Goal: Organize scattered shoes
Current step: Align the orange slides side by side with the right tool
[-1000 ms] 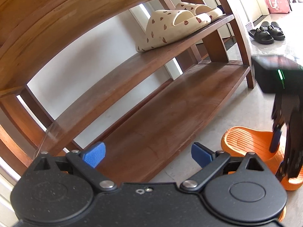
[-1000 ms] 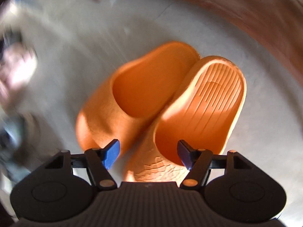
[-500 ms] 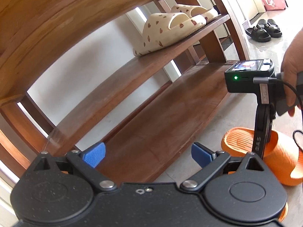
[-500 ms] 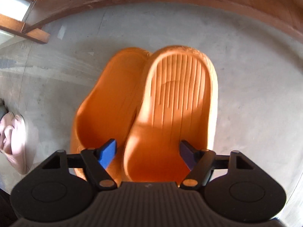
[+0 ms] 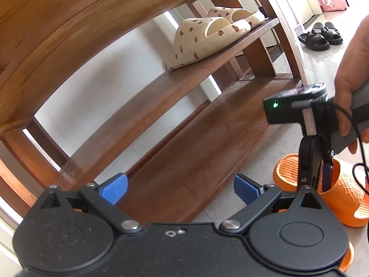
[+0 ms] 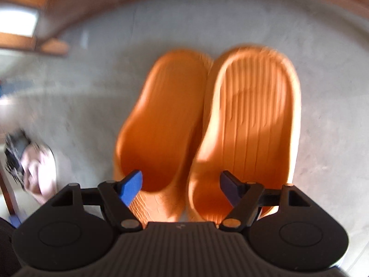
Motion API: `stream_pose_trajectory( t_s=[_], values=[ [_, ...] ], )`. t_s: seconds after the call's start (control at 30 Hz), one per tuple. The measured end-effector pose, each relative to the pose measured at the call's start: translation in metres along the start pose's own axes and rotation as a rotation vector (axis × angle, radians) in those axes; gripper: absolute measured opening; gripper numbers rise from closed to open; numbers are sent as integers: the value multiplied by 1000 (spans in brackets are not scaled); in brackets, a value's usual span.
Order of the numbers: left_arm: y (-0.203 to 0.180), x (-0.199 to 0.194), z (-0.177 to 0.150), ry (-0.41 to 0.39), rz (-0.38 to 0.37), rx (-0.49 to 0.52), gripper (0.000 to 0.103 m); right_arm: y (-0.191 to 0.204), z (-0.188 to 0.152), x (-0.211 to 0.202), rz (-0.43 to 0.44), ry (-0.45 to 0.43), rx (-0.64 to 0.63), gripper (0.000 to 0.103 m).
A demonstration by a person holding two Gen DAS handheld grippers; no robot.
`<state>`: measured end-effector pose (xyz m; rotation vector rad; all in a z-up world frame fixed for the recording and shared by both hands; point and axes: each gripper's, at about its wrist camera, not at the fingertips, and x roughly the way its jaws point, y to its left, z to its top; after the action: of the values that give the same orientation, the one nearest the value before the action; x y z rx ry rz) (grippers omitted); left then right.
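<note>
Right gripper (image 6: 180, 187) lowered, orange slippers (image 6: 207, 124)

The bottom board of the wooden shoe rack (image 5: 207, 152) lies bare along its whole length. On the shelf above it, the heart-print slippers (image 5: 207, 39) fill the far end. On the floor just beside the rack, the orange slippers (image 6: 207, 124) block the way.

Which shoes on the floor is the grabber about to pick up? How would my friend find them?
Start at the big brown wooden shoe rack; on the grey floor just in front of its lowest shelf sits a pair of bright orange foam slides, side by side. The right gripper stands over them. They are the only orange shoes; the other pairs are cream with hearts and black.
</note>
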<state>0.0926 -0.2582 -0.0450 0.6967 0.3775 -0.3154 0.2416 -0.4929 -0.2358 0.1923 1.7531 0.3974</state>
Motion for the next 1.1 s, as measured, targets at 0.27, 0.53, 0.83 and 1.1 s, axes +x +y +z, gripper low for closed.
stream_pose_trajectory(
  t_s=[0.27,0.53,0.83,1.1],
  values=[
    [-1,2,-2,3,-7,9,99,12,0,18,-171,83,-6,103],
    [2,7,-5,18,-11,0,100,16,-8,25,-281,67,-7,103],
    [-2,7,-5,18,-18,12,100,4,-22,11,-278,0,-27,102],
    [-2,8,-7,26,-15,14,100,9,-86,-60,-211,-413,-130,98]
  ],
)
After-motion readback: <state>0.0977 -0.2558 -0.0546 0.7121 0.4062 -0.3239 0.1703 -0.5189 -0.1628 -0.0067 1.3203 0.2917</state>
